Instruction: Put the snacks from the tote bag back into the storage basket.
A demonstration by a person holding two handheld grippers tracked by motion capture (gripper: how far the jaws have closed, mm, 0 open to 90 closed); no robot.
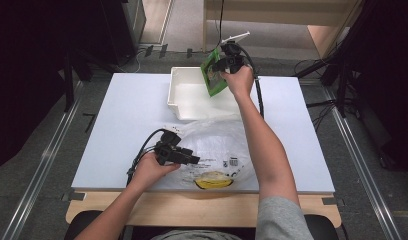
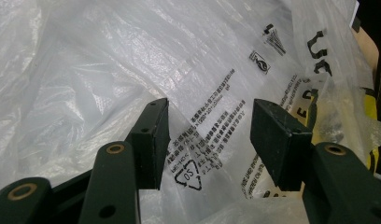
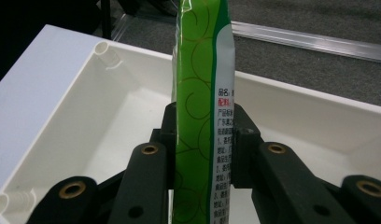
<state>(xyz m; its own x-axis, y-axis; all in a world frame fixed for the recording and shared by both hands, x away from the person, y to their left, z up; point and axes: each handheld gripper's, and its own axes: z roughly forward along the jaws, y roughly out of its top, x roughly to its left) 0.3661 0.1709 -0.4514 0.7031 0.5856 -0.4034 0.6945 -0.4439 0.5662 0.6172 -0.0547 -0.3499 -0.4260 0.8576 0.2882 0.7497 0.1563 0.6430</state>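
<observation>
A green snack packet (image 1: 215, 76) hangs above the right side of the white bin (image 1: 174, 95) at the back of the table. My right gripper (image 1: 220, 65) is shut on it. In the right gripper view the packet (image 3: 202, 84) stands upright, pinched between the pads of my right gripper (image 3: 202, 122), with the bin's inside (image 3: 81, 116) below. A crumpled clear plastic bag (image 1: 217, 142) with black and yellow print lies at the table's front. My left gripper (image 1: 194, 159) rests at the bag's left edge. Its jaws stand apart around the printed film (image 2: 132, 56), my left gripper (image 2: 209, 126) open.
The white table (image 1: 127, 115) has bare surface to the left of the bin and bag. A wooden ledge (image 1: 192, 207) runs along the near edge. Cables and dark stands sit on the grey floor around the table.
</observation>
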